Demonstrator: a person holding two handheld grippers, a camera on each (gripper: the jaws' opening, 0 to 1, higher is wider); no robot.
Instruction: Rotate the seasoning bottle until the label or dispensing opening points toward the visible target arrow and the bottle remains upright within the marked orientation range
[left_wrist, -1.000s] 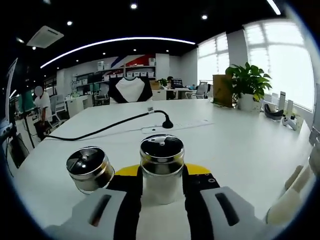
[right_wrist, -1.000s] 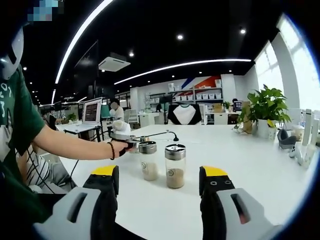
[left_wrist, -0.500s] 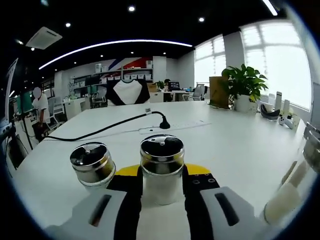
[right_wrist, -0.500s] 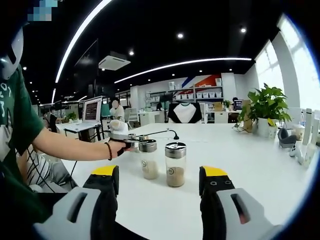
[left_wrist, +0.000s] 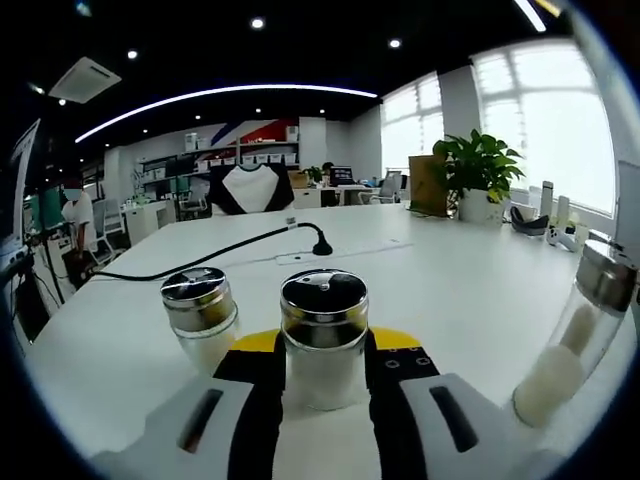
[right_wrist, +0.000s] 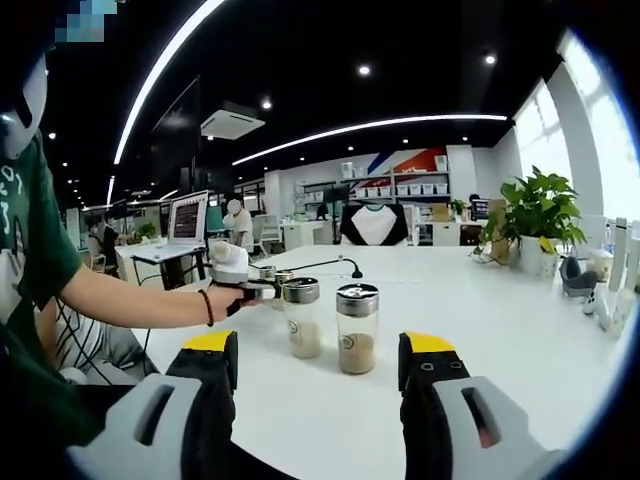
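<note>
A: Your left gripper had the seasoning bottle dead centre between its jaws, upright on the table, both jaws pressed to its glass sides.

B: And your right gripper?

A: It hung back with jaws wide apart, empty, two other bottles standing ahead of it. No arrow was visible, so the twist looked like the left's job.
</note>
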